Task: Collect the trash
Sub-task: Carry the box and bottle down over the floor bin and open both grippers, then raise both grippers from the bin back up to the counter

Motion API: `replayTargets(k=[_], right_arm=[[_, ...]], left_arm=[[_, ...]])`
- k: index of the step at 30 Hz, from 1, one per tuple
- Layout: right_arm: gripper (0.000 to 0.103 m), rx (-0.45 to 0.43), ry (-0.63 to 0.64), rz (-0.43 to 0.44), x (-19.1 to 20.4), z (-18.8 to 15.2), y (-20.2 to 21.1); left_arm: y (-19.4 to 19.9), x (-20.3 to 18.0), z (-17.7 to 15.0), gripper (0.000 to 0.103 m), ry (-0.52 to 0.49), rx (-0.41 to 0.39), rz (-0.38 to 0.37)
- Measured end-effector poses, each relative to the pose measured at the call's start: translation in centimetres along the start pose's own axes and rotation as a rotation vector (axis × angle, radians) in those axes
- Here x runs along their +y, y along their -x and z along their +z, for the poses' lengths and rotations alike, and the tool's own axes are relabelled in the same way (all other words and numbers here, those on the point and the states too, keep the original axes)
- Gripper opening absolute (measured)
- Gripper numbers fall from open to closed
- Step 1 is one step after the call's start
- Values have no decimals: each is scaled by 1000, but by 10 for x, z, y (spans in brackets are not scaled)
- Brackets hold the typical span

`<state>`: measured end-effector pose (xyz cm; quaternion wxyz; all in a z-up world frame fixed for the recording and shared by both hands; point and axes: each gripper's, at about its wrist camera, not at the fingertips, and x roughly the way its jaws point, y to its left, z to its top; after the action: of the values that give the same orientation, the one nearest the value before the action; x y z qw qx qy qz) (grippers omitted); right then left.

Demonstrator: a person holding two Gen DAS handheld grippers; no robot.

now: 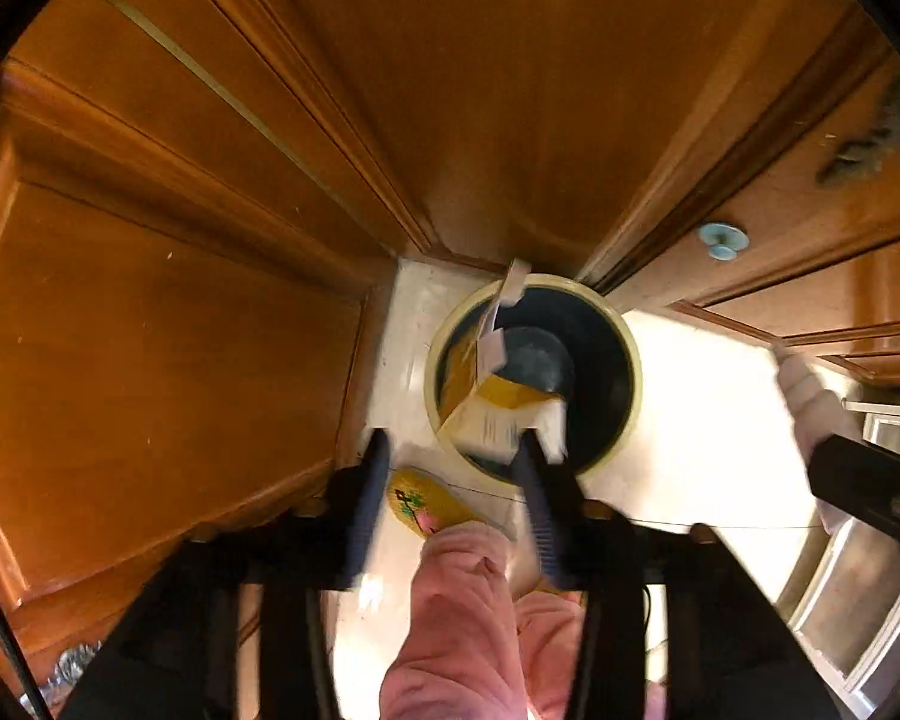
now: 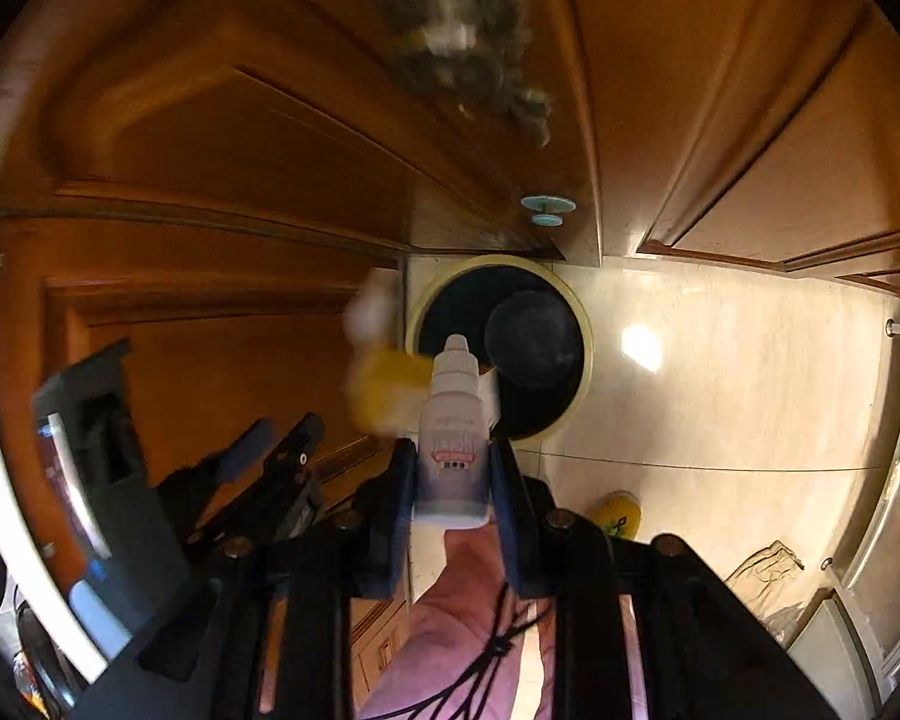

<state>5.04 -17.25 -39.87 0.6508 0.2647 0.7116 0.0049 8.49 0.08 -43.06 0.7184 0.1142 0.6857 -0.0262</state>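
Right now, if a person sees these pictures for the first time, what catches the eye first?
First, the round bin on the pale floor in the corner of the wooden cupboards, with a yellow and white carton dropping into it below the open left tongs. Next, the small white dropper bottle clamped upright in the right tongs, just short of the bin.

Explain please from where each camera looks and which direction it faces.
Left wrist: sits on the left gripper, looks straight down at the bin and the yellow package beyond its open jaws; pink trouser leg shows.
Right wrist: sits on the right gripper, looks steeply down at the bin; its jaws clamp a white dropper bottle.
Shared: bin, package, yellow slipper, cabinet knob.
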Motion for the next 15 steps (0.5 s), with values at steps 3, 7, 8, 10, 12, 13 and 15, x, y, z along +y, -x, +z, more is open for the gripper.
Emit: replayTargets(k=[3, 7, 8, 10, 12, 13, 15], right_arm=[[26, 28, -25, -3, 0, 9, -20], [35, 63, -47, -9, 0, 15, -41], [35, 69, -46, -12, 2, 15, -44], [35, 81, -39, -10, 6, 8, -46], [35, 87, -20, -14, 12, 5, -46], [35, 86, -6, -20, 16, 3, -44], [35, 79, 16, -29, 22, -1, -40]], left_arm=[[-3, 11, 2, 52, -18, -15, 30], [-4, 30, 6, 53, 1, -21, 39], [-3, 38, 6, 53, 16, -19, 37], [-2, 47, 1, 53, 39, -21, 24], [3, 56, -1, 53, 52, -40, 14], [6, 57, -3, 53, 56, -54, 13], [11, 58, -2, 53, 71, -83, -10]])
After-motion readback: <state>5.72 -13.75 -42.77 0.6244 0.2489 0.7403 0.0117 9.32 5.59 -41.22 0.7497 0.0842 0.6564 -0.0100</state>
